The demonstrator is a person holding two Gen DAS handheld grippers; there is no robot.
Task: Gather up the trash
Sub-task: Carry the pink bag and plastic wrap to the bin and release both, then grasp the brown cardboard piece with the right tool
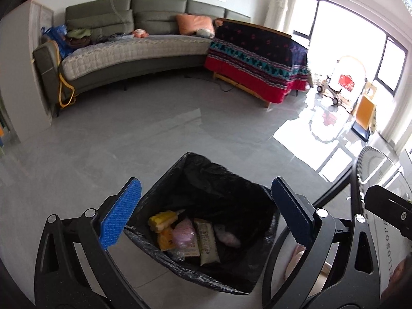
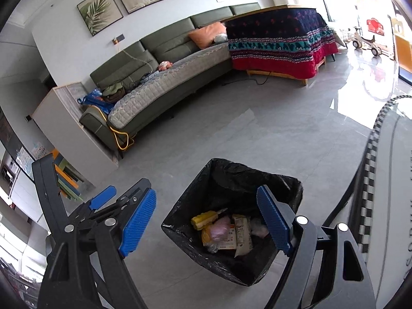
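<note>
Black-lined bin (image 1: 206, 221) below both parted claws (image 1: 203, 211) (image 2: 208, 221)

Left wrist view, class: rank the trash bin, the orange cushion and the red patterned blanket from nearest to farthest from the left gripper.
1. Trash bin, directly below the open left gripper.
2. Red patterned blanket, across the floor, right.
3. Orange cushion, on the sofa's back, behind the blanket's edge.

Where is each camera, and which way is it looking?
Left wrist: rides the left gripper, looking down at the trash bin; its blue fingers show, open.
Right wrist: rides the right gripper, looking down at the bin too; the left gripper shows at the left.
Both share the bin, green sofa and grey floor.
</note>
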